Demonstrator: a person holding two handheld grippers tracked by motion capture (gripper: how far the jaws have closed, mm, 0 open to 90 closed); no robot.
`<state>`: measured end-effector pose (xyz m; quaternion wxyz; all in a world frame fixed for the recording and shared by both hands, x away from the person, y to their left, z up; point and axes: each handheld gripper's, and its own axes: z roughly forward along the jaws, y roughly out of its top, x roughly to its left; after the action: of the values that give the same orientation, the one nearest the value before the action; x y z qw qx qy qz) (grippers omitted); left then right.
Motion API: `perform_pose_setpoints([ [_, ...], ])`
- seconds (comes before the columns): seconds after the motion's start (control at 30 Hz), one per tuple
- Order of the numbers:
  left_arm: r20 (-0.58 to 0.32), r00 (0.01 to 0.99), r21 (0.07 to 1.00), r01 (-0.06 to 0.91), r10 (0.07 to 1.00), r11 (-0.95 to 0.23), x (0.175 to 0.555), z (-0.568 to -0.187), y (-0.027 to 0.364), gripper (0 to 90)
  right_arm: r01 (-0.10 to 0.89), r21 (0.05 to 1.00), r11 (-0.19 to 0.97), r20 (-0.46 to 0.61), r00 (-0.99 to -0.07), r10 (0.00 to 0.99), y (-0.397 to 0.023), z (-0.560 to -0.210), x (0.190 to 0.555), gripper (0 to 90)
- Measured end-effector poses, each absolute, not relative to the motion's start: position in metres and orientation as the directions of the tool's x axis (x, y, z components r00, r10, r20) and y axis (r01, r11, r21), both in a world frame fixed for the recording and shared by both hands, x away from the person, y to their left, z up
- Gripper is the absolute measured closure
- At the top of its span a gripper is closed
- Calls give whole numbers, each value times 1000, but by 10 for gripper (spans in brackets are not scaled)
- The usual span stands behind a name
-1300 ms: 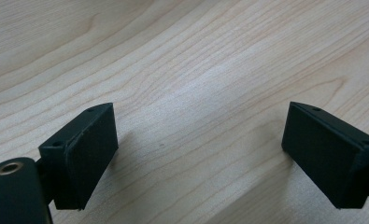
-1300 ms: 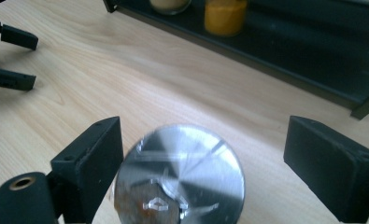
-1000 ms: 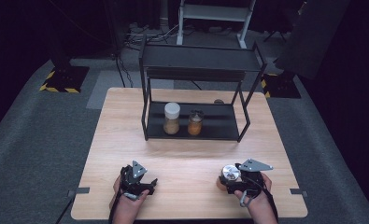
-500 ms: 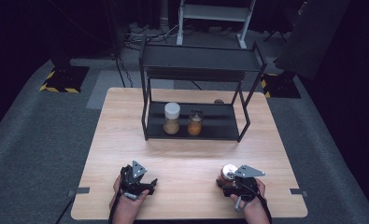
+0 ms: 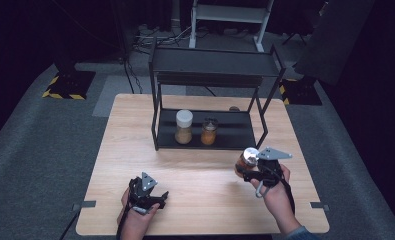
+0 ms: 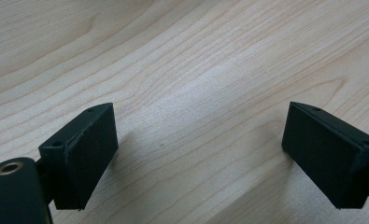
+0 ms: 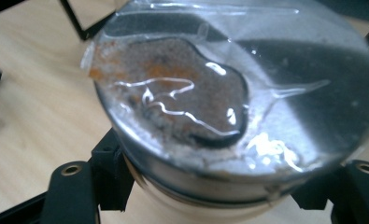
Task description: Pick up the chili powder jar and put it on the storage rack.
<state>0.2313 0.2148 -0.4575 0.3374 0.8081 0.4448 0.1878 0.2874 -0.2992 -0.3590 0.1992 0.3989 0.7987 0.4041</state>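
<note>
A glass jar [image 5: 246, 160] with a silver lid and orange-brown contents hangs above the table's right front, a short way before the rack. My right gripper [image 5: 248, 169] is shut on it; its jaws have just been closing with the jar between them. In the right gripper view the jar's lid [image 7: 238, 93] looms close, and the black fingers [image 7: 108, 175] press on the jar's sides below the lid. My left gripper [image 5: 152, 197] rests on the wooden table [image 5: 135, 140] at the front left, open. The left gripper view has bare wood between its fingers [image 6: 86, 151].
A black two-level wire rack [image 5: 212, 62] stands at the back middle of the table. On its lower shelf are a white-lidded jar [image 5: 183, 126] and a smaller amber jar [image 5: 209, 131]. Dark floor surrounds the table.
My right hand has risen and moved forward toward the rack, carrying the silver-lidded jar off the table front. The left hand has kept still.
</note>
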Motion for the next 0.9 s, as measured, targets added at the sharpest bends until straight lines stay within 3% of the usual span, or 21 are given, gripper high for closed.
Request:
perform_pose_setpoints([
  [0.4, 10, 534, 712, 590, 845, -381, 230, -457, 214, 104, 473, 800, 370, -45, -568, 822, -269, -332, 363, 305],
  [0.9, 5, 539, 712, 590, 843, -381, 231, -457, 215, 104, 540, 745, 392, -57, -534, 843, -232, -387, 434, 305],
])
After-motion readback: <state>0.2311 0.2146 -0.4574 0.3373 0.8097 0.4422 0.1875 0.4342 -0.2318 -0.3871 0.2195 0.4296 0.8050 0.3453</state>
